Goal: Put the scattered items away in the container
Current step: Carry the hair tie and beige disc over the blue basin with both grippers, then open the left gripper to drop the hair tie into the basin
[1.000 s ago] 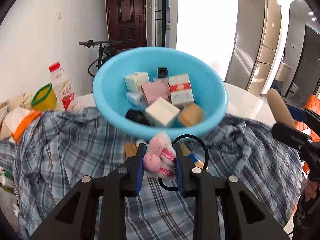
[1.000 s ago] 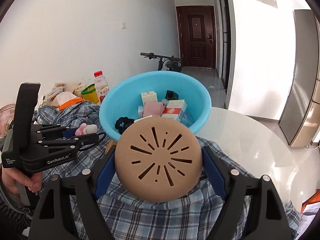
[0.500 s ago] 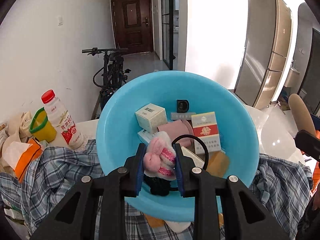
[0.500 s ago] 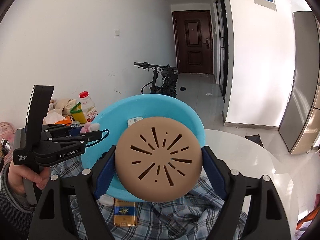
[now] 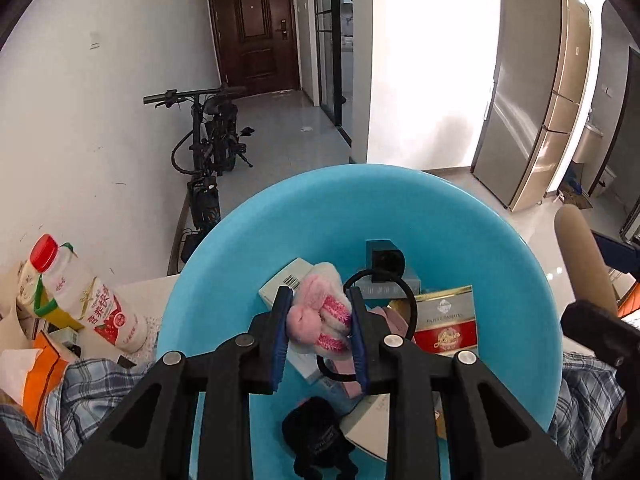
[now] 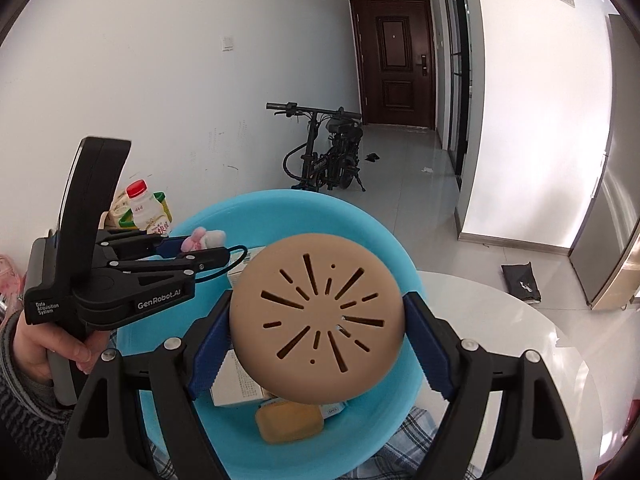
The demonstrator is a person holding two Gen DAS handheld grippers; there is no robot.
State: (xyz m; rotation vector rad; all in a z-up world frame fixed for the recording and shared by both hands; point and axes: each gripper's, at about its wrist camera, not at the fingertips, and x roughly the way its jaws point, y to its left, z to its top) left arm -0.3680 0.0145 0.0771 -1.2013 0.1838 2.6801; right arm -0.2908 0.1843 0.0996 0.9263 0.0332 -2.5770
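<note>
The blue basin (image 5: 248, 264) holds several small boxes, a red cigarette pack (image 5: 446, 324) and a black item (image 5: 316, 432). My left gripper (image 5: 319, 332) is shut on a pink plush hair tie (image 5: 316, 320) with a black elastic loop (image 5: 408, 304), held over the basin. It also shows in the right wrist view (image 6: 200, 246). My right gripper (image 6: 316, 344) is shut on a round tan slotted disc (image 6: 316, 320), held over the basin (image 6: 360, 224). An orange soap bar (image 6: 289, 422) lies in the basin below it.
A milk bottle with a red cap (image 5: 86, 300) and an orange packet (image 5: 40, 372) stand at the left. A plaid cloth (image 5: 96, 384) covers the white round table (image 6: 500, 328). A bicycle (image 6: 324, 156) leans by the far wall.
Both grippers have moved forward and up, from above the plaid cloth to over the basin, each still holding its item.
</note>
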